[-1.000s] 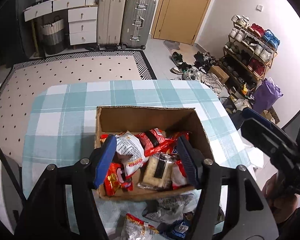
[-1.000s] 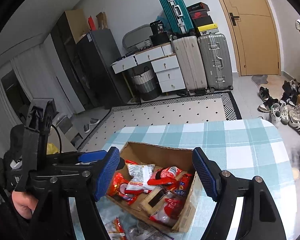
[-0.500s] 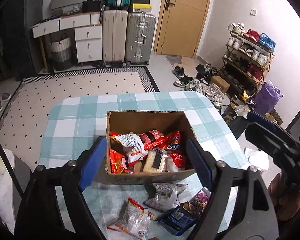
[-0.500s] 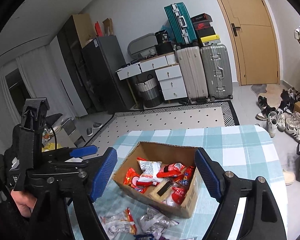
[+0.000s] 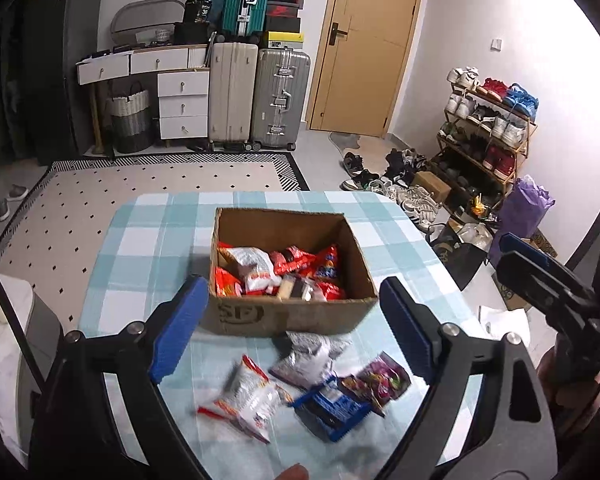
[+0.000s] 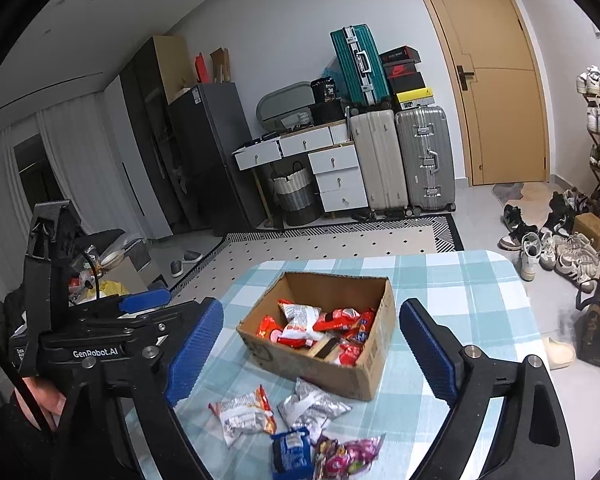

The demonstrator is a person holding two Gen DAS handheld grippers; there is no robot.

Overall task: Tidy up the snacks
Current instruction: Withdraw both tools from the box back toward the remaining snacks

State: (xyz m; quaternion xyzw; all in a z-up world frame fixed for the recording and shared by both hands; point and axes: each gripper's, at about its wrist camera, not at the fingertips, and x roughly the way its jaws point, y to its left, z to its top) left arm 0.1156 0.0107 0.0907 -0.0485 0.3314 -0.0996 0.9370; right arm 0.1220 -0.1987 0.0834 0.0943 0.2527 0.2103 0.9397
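Observation:
A brown cardboard box stands mid-table, part filled with red and white snack packets. In front of it on the cloth lie loose packets: a white-and-red one, a silver one, a blue one and a pink-purple one. My left gripper hangs above and short of the box, its jaws opening, with nothing between them. My right gripper is held the same way, jaws opening and empty.
The table wears a teal check cloth. Beyond it are a dotted rug, suitcases, white drawers, a door and a shoe rack with shoes on the floor.
Both grippers have drawn back and up from the box and their jaws have widened. The loose packets in front of the box have come into full view.

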